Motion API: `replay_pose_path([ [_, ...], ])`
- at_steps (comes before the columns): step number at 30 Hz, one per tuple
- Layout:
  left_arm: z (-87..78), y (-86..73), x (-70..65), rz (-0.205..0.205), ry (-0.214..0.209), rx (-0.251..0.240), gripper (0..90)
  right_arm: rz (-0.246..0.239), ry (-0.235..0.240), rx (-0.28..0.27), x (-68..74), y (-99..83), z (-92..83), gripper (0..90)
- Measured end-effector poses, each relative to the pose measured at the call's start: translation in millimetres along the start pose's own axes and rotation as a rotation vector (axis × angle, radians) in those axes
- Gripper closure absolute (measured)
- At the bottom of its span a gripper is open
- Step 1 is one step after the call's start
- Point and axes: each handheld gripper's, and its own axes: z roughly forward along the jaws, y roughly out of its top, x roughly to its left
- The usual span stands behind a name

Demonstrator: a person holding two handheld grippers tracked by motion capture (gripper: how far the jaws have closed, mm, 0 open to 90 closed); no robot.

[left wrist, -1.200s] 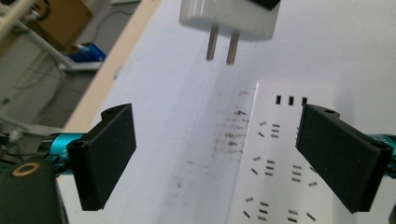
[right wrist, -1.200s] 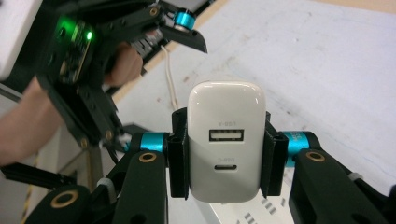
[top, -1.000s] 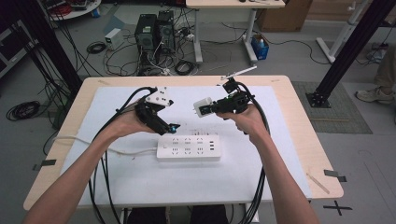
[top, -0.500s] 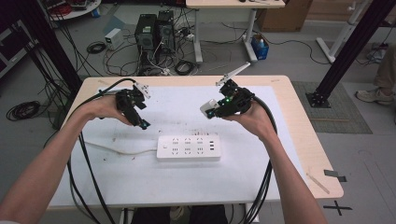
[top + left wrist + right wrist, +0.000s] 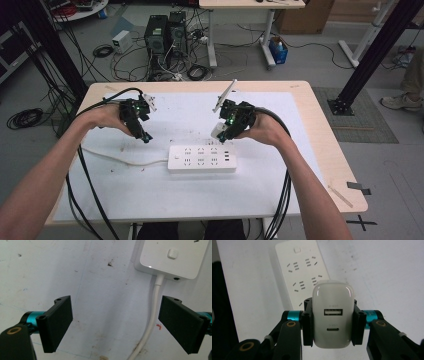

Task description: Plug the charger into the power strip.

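A white power strip (image 5: 201,158) lies flat on the white mat, its cord (image 5: 120,158) running off to the left. My right gripper (image 5: 223,131) hovers just above the strip's right end, shut on a white USB charger (image 5: 333,318) whose two ports face the camera. In the right gripper view the strip (image 5: 301,268) lies beyond the charger. My left gripper (image 5: 143,136) hangs open to the left of the strip, nothing between its jaws. Below it I see the strip's switch end (image 5: 174,257) and the cord (image 5: 153,312).
The white mat (image 5: 165,195) covers most of the wooden table (image 5: 336,165). Black cables (image 5: 85,190) trail from both grippers over the front edge. Computers and wires sit on the floor beyond the table.
My left gripper has moved back right and nearer, toward the strip's left end. My right gripper has lowered the charger closer to the strip.
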Motion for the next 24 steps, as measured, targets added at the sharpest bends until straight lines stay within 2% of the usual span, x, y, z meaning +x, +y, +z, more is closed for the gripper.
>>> replay_pose_path([
  [4, 3.1, -2.4, -1.2, -0.009, 0.002, 0.003, 12.3, -0.074, 0.053, 0.060, -2.3, 1.0, 15.9, 62.3],
  [7, 4.9, -3.3, -1.2, -0.006, 0.002, 0.009, 12.3, -0.095, 0.070, 0.087, -2.4, 3.0, 24.0, 62.3],
  [10, 8.7, -5.2, -0.9, -0.014, -0.001, 0.005, 12.3, -0.123, 0.095, 0.124, -4.3, 10.1, 41.9, 62.3],
  [11, 9.8, -5.9, -0.9, -0.017, 0.000, 0.005, 12.3, -0.123, 0.095, 0.124, -4.3, 10.1, 41.9, 62.3],
  [12, 11.1, -7.2, -0.9, -0.017, 0.002, 0.013, 12.3, -0.141, 0.117, 0.155, -6.2, 12.5, 50.8, 62.3],
  [14, 11.6, -8.0, -1.0, -0.020, 0.005, 0.014, 12.3, -0.150, 0.120, 0.172, -6.3, 12.9, 54.7, 62.3],
  [15, 11.9, -8.7, -0.8, -0.019, 0.004, 0.013, 12.3, -0.164, 0.109, 0.197, -7.1, 13.2, 60.4, 62.3],
  [23, 10.3, -12.5, -1.9, -0.027, 0.015, 0.009, 12.3, -0.173, 0.117, 0.205, -9.8, 13.0, 66.2, 62.4],
  [24, 10.2, -12.6, -2.7, -0.027, 0.017, 0.005, 12.3, -0.179, 0.133, 0.203, -9.7, 13.5, 67.1, 62.3],
])
